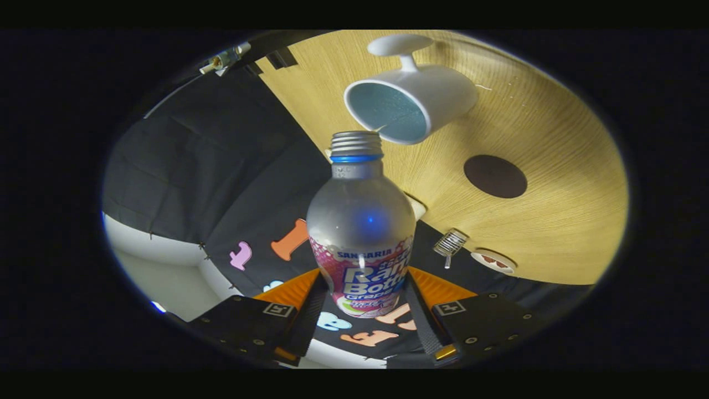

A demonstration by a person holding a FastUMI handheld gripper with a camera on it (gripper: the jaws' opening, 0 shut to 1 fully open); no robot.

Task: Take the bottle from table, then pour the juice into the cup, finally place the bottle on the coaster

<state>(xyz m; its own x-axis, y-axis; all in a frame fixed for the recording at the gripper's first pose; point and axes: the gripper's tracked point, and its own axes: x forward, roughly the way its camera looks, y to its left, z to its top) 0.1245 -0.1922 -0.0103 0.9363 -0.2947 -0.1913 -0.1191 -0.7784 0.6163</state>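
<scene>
A silver bottle [360, 221] with a pink and blue label sits between my fingers, and my gripper [363, 305] is shut on its lower body. The bottle is tilted over, so the wooden table [554, 221] appears rotated beyond it. Its threaded open neck, ringed by a blue band, points at the rim of a white cup [410, 102] with a bluish inside and a handle on its far side. The neck's mouth lies right at the cup's near rim. A dark round coaster [494, 176] lies on the table beside the cup, apart from it.
Black booth cloth [210, 183] hangs beyond the table's edge. A small metal mesh piece [450, 243] and a small round disc with a brown mark [493, 261] lie near the table's edge, past the coaster.
</scene>
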